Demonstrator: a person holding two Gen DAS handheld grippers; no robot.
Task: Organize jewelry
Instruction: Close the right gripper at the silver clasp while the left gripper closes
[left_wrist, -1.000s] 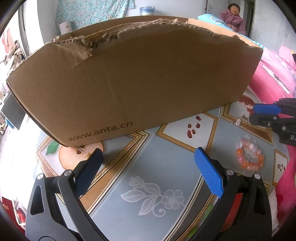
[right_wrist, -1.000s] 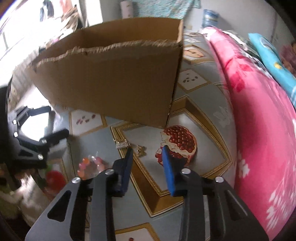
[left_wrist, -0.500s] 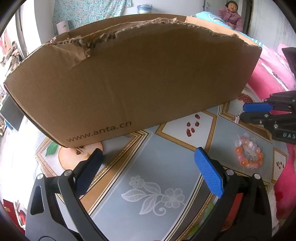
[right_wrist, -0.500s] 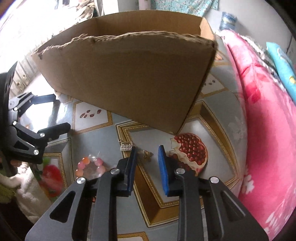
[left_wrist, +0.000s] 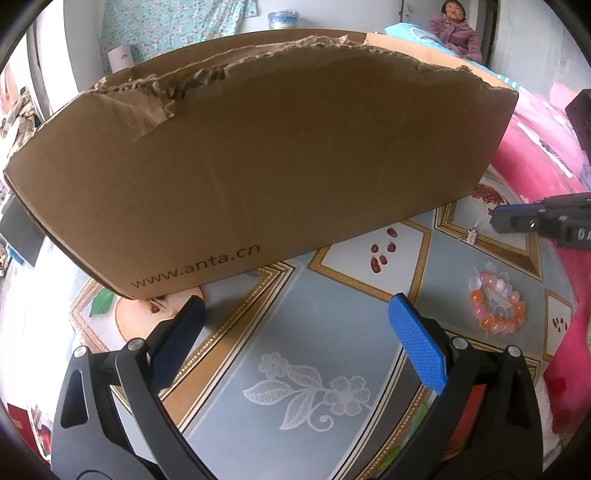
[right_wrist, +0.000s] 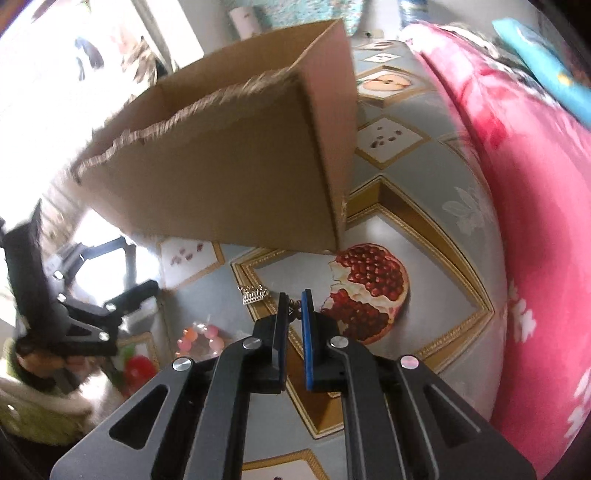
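Observation:
My right gripper points down at the patterned tablecloth, and its jaws are closing on a small gold jewellery piece pinched between the blue pads. A silver comb-shaped charm lies just left of the tips, also seen in the left wrist view. A pink and orange bead bracelet rests on the cloth, nearer me and to the left of the right gripper. My left gripper stays open above the cloth with nothing between its fingers, in front of the cardboard box.
The big open cardboard box with torn top edges stands on the tablecloth behind both grippers. A pink flowered blanket borders the cloth on the right. A person sits far back at the upper right.
The right gripper's jaws have narrowed from a wide gap to a pinch on the gold piece, and it has shifted and rolled a little. The left gripper has stayed still and open.

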